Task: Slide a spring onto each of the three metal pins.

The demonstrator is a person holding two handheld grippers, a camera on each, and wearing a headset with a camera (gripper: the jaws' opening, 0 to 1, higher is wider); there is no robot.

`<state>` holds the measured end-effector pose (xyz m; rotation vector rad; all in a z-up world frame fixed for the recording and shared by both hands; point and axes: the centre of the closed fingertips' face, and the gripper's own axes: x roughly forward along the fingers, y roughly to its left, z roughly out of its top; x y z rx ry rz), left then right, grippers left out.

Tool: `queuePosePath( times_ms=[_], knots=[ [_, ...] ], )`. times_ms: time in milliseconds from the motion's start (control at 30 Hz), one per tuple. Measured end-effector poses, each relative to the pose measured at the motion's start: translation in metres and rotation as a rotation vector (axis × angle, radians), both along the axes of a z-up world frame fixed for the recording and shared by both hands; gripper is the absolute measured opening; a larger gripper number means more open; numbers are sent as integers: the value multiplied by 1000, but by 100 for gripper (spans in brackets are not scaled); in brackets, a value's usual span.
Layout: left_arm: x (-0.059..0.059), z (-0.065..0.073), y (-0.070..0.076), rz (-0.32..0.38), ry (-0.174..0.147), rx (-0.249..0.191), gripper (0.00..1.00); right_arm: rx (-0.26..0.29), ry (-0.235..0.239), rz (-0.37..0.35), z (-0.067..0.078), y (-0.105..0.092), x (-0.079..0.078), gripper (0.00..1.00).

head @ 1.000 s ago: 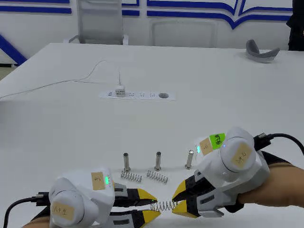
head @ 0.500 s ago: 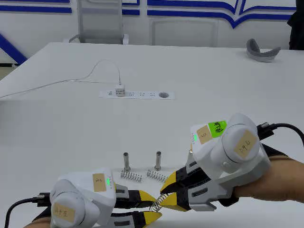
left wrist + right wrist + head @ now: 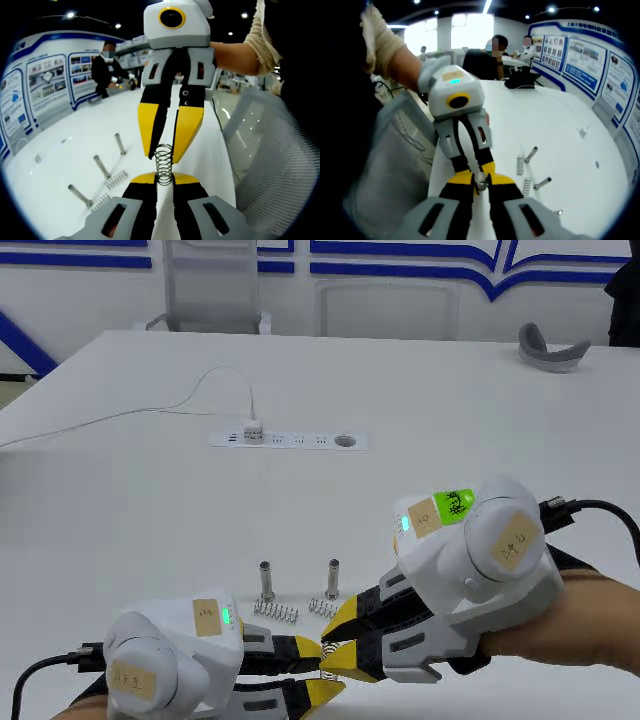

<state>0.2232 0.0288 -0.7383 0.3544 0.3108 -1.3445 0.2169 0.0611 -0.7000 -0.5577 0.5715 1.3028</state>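
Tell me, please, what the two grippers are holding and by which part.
One spring, held between them: the left gripper clamps one end, the right gripper the other.

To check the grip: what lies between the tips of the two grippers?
A spring, seen in the left gripper view: one end sits in the left gripper, the other in the right gripper.

A wide white tabletop carries a power strip and a cable. Behind stand a mesh chair and a white wall with blue stripes.
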Motion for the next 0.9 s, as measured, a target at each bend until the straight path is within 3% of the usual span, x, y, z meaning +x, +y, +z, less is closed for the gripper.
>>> queuePosePath(
  times_ms=[500,733,900],
  knots=[
    [-1,5,-2,8,11,-22,11,13,4,-22,-4,-1,1,12],
    [1,6,-2,17,-2,-25,12,19,3,-32,-2,-1,3,12],
    [2,10,-1,32,6,-42,18,24,1,-45,-1,-2,4,12]
  ],
)
